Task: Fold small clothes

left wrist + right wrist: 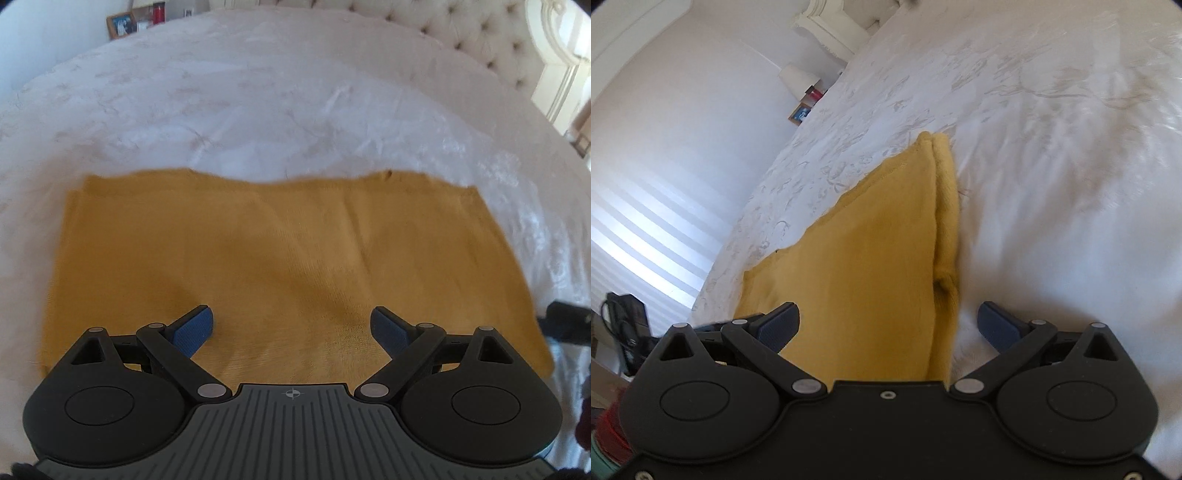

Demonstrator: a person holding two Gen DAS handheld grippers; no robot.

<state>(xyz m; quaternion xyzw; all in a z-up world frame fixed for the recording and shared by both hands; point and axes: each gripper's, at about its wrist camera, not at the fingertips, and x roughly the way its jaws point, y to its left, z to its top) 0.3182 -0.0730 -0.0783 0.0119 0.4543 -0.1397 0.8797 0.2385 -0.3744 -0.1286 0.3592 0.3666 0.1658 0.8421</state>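
Meanwhile, both grippers hang with jaws spread wide and empty over a mustard-yellow garment point(258, 251) lying folded flat on a white bedspread point(258, 92). Left gripper point(291, 326) points across the cloth's middle; right gripper point(888, 325) straddles its folded right-hand edge, one finger over bedspread.

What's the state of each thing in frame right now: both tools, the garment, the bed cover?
left tool: open, holding nothing, above the garment.
right tool: open, holding nothing, straddling the garment's side edge.
mustard garment: folded into a flat rectangle, layers stacked at one edge, lying on the bed.
white bedspread: spread out, lightly wrinkled.
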